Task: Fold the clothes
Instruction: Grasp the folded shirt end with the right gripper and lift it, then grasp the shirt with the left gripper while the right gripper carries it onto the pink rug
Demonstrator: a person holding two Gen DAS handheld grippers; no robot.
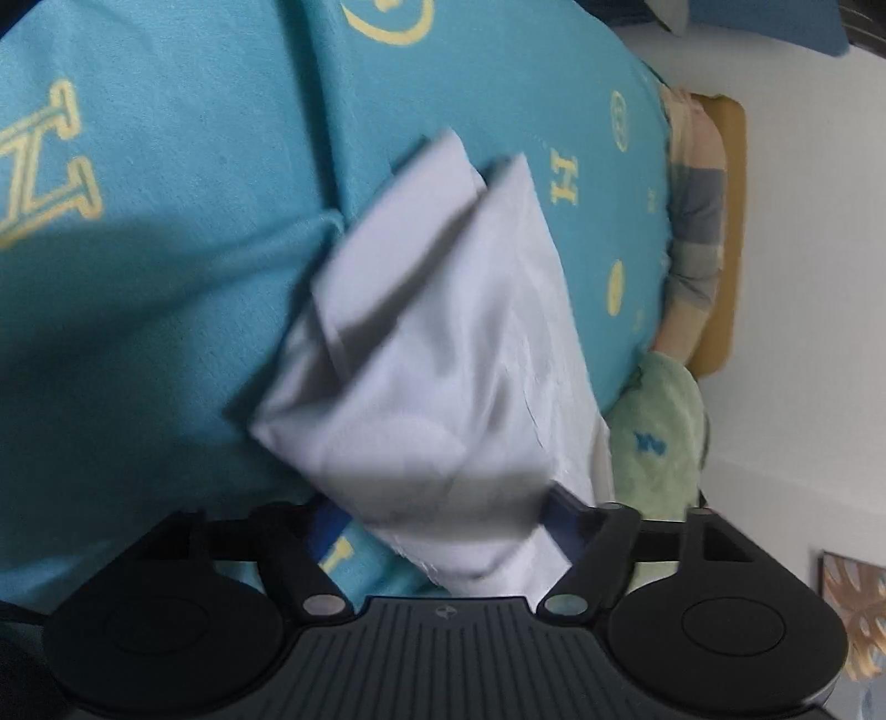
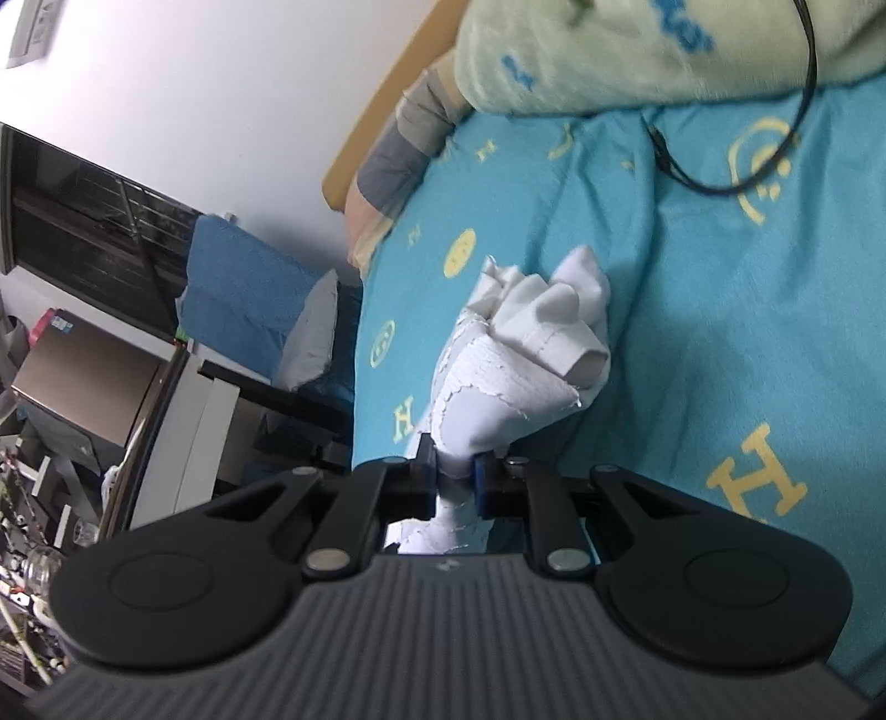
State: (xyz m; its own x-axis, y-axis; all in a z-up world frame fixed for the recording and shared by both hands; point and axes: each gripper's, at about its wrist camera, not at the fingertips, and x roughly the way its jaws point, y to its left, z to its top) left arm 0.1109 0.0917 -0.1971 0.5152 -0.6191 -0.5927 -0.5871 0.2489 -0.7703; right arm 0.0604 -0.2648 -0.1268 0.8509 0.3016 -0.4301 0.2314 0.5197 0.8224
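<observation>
A white garment point(image 1: 443, 332) lies bunched and partly folded on the teal bedsheet point(image 1: 166, 221) with yellow letters. In the left wrist view it runs down between the wide-set jaws of my left gripper point(image 1: 443, 515). The right pad touches the cloth, while a strip of sheet shows between the left pad and the cloth, so this gripper is open. In the right wrist view my right gripper point(image 2: 454, 473) is shut on a gathered end of the white garment point(image 2: 531, 343), whose crumpled bulk stands up ahead of the fingers above the sheet point(image 2: 720, 332).
A green plush blanket point(image 2: 609, 50) and a striped pillow point(image 2: 398, 149) lie by the wooden headboard point(image 2: 360, 149). A black cable point(image 2: 720, 185) loops over the sheet. Beside the bed are a blue cushioned chair point(image 2: 238, 288) and a cluttered desk point(image 2: 83, 387).
</observation>
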